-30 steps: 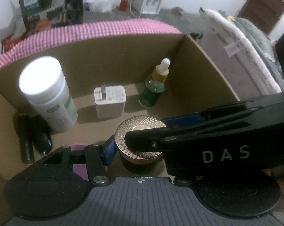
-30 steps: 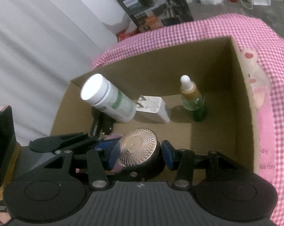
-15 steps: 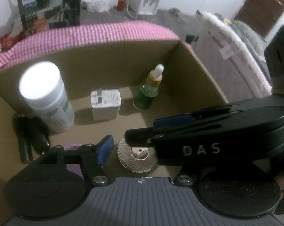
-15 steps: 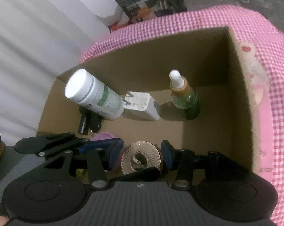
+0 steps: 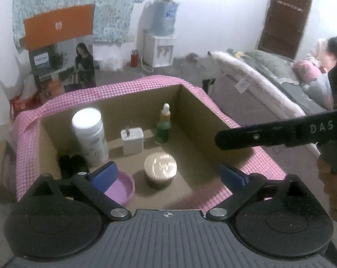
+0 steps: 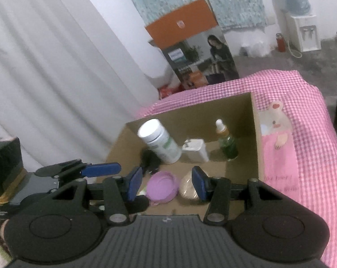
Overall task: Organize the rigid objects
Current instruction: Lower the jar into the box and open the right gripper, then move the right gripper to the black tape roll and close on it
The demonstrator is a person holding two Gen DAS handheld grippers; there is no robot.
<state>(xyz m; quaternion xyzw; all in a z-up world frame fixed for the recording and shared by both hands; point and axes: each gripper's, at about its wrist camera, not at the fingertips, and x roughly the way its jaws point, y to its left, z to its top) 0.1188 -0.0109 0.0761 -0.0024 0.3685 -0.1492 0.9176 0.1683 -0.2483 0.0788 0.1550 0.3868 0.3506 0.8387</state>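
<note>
An open cardboard box (image 5: 195, 120) (image 6: 255, 138) holds a gold-lidded round jar (image 5: 160, 166) (image 6: 186, 186), a purple lid (image 5: 121, 187) (image 6: 161, 187), a white bottle (image 5: 90, 134) (image 6: 159, 143), a white charger plug (image 5: 132, 140) (image 6: 195, 150), a green dropper bottle (image 5: 164, 127) (image 6: 227, 143) and black items (image 5: 72, 165). My left gripper (image 5: 168, 175) is open and empty above the box's near side. My right gripper (image 6: 166, 182) is open and empty above the jar, and its arm shows in the left wrist view (image 5: 280, 134).
The box stands on a pink checked cloth (image 5: 114, 87) (image 6: 302, 116). A bed (image 5: 269, 84) lies to the right. A printed carton (image 6: 202, 62), a water dispenser (image 5: 161, 38) and white curtains (image 6: 56, 67) stand behind.
The right gripper has let go of the gold-lidded jar, which now rests on the box floor. Both grippers have pulled up and back out of the box.
</note>
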